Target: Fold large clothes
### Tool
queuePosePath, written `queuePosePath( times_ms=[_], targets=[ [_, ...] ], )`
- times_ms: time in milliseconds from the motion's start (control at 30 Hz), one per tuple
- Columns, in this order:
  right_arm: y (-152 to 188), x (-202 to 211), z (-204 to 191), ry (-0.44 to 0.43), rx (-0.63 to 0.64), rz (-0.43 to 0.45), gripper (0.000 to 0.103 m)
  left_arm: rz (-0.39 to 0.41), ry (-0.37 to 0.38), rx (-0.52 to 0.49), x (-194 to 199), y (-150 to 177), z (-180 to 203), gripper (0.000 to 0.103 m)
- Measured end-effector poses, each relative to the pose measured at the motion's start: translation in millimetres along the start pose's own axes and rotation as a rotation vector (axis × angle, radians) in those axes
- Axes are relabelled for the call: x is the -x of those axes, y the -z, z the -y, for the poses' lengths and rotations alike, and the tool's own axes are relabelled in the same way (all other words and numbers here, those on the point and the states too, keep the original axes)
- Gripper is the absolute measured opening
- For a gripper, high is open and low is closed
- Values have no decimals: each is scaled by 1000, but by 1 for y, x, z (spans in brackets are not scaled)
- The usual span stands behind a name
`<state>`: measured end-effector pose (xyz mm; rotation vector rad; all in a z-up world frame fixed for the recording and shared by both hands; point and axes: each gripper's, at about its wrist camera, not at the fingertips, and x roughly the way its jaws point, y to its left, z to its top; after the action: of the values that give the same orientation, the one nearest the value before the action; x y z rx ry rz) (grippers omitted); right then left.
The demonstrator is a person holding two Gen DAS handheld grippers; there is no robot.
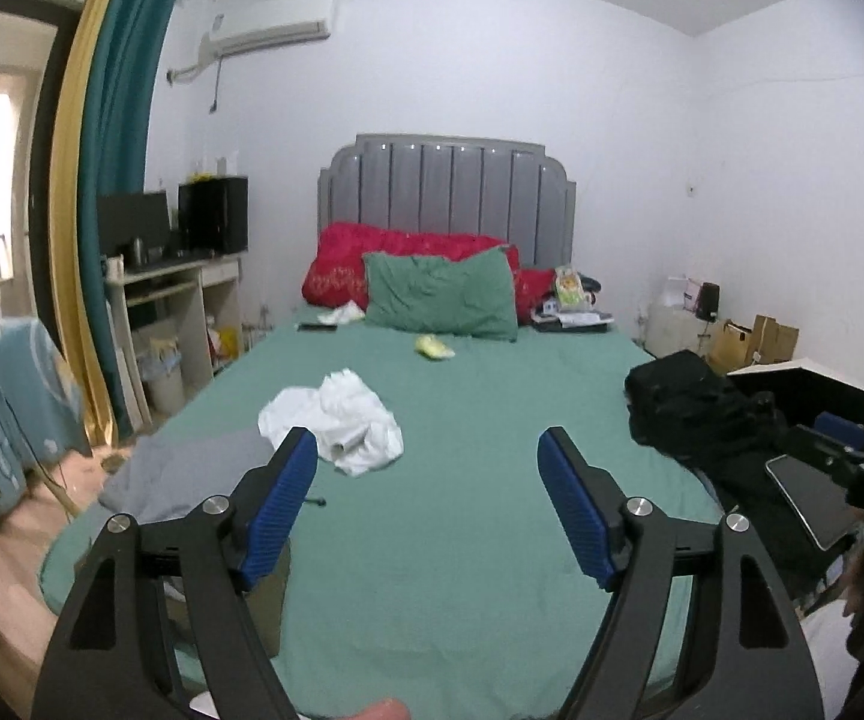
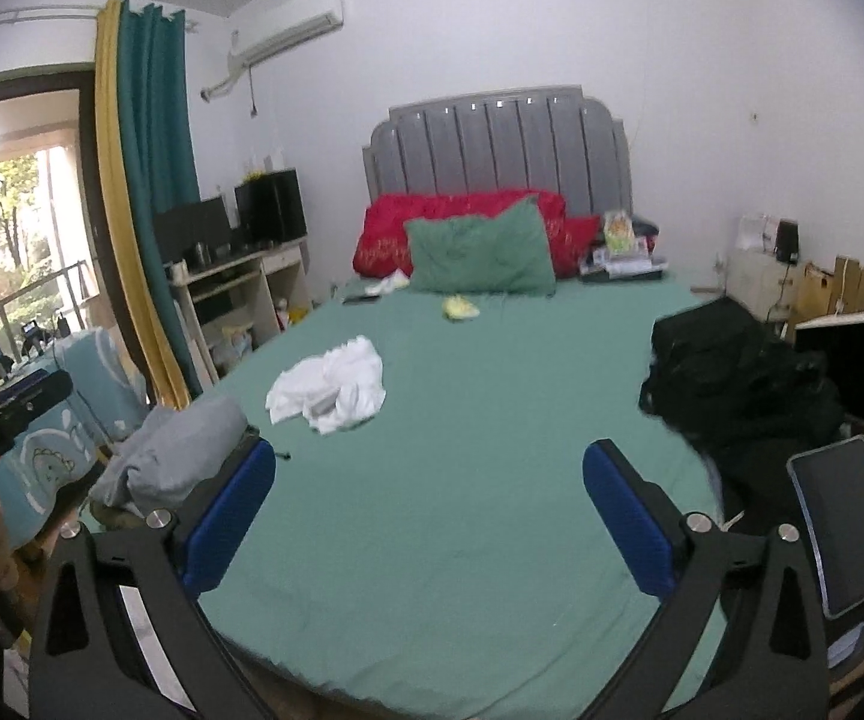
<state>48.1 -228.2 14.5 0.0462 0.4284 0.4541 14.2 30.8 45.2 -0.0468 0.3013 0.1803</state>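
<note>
A crumpled white garment lies on the green bed sheet, left of centre; it also shows in the right wrist view. A folded grey garment lies at the bed's near left edge, also seen from the right wrist. A heap of black clothes sits on the right edge, also in the right wrist view. My left gripper is open and empty above the bed's foot. My right gripper is open and empty, held above the foot too.
A green pillow and red quilt lie by the grey headboard. A small yellow item lies mid-bed. Clutter sits at the back right. A desk stands left. A phone is mounted at right.
</note>
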Motion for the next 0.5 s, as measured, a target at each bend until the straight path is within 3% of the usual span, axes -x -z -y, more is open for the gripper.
queuePosePath(
  times_ms=[267, 500],
  targets=[
    [-15, 25, -16, 3, 39, 79, 102, 77, -36, 32, 13, -5, -2, 79],
    [-6, 9, -27, -9, 59, 71, 102, 48, -28, 68, -3, 2, -19, 79]
  ],
)
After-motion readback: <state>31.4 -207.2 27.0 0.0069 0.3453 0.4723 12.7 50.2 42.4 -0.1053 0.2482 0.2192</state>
